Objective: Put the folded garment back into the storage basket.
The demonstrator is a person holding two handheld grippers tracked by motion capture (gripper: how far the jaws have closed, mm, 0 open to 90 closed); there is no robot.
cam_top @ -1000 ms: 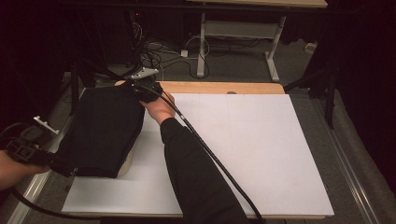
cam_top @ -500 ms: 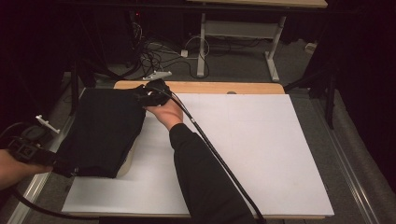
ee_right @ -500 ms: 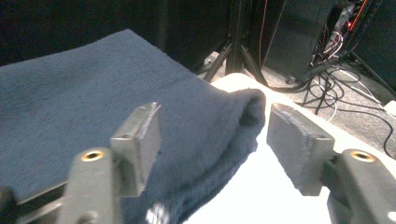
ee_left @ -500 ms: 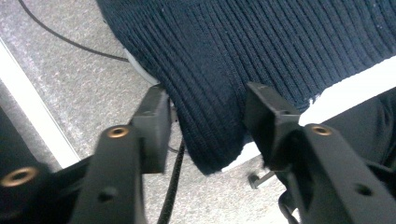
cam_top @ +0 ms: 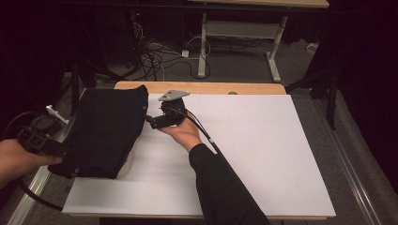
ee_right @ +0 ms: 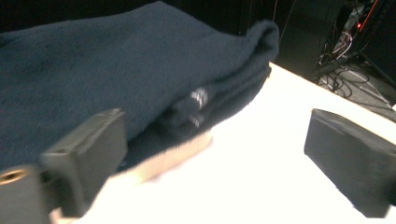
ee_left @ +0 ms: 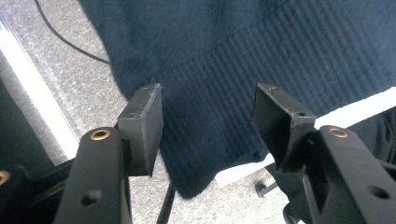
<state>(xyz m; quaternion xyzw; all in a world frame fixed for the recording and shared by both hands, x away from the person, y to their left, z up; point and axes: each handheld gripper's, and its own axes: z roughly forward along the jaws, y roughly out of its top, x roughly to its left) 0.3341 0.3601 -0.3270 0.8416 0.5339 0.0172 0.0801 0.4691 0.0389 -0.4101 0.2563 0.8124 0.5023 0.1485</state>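
Observation:
A dark navy folded garment (cam_top: 105, 131) lies on the left part of the white table (cam_top: 263, 154). My right gripper (cam_top: 150, 121) hovers just right of the garment's far right edge, pointing at it and not touching. In the right gripper view it (ee_right: 217, 163) is open, with the garment's folded edge (ee_right: 219, 98) ahead. My left gripper (cam_top: 51, 147) is at the garment's near left corner. In the left gripper view it (ee_left: 210, 126) is open, and the ribbed hem (ee_left: 210, 93) lies beyond the gap between its pads.
A pale layer (cam_top: 126, 164) peeks out under the garment's near right edge. The wooden table strip (cam_top: 211, 87) runs along the back. Cables (cam_top: 155, 56) and a desk frame (cam_top: 234, 33) lie on the floor beyond. A metal rail (cam_top: 28, 201) borders the left side.
My right gripper has come off the garment's far right corner and drawn back to the right and nearer. The garment's far edge now lies folded down. The left gripper has barely moved.

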